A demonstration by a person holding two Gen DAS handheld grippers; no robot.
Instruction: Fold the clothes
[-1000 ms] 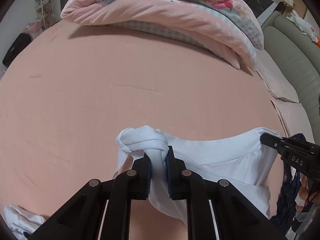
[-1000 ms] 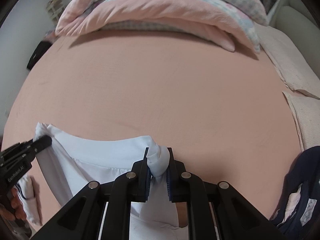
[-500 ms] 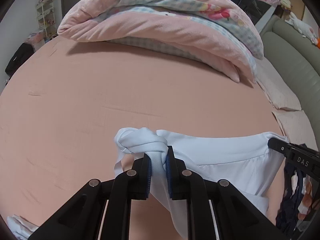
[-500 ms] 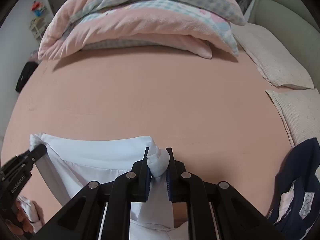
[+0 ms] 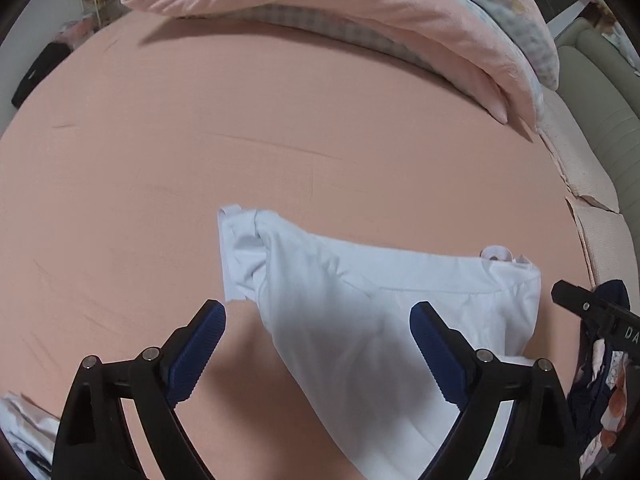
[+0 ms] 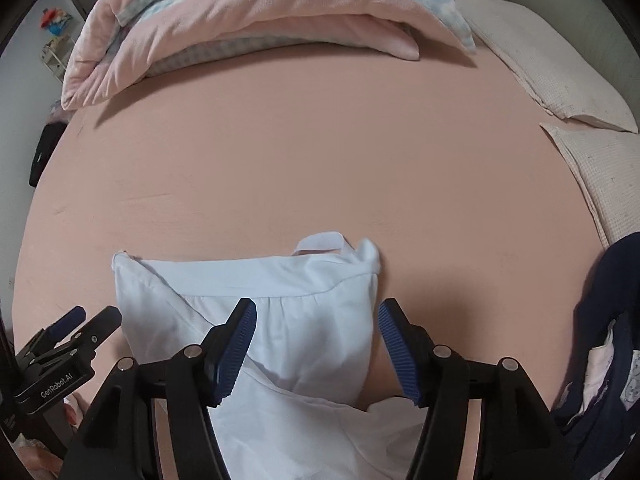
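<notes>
A white garment (image 5: 360, 304) lies on the pink bed sheet (image 5: 240, 140), its far edge flat on the sheet with a bunched corner at each end. It also shows in the right wrist view (image 6: 280, 300). My left gripper (image 5: 318, 320) is open and empty, its jaws wide apart just above the garment's left part. My right gripper (image 6: 316, 320) is open and empty above the garment's right part. The right gripper's tip shows at the right edge of the left wrist view (image 5: 580, 304), and the left gripper shows at the lower left of the right wrist view (image 6: 72, 332).
A rolled pink quilt (image 5: 360, 12) lies across the far side of the bed. Pale pillows (image 6: 560, 72) lie at the right. A dark navy garment (image 6: 600, 340) lies at the right edge. More white clothing (image 5: 24, 428) lies at the near left.
Both grippers have opened and let go of the white garment's corners. The garment's far edge has dropped onto the sheet and lies spread out.
</notes>
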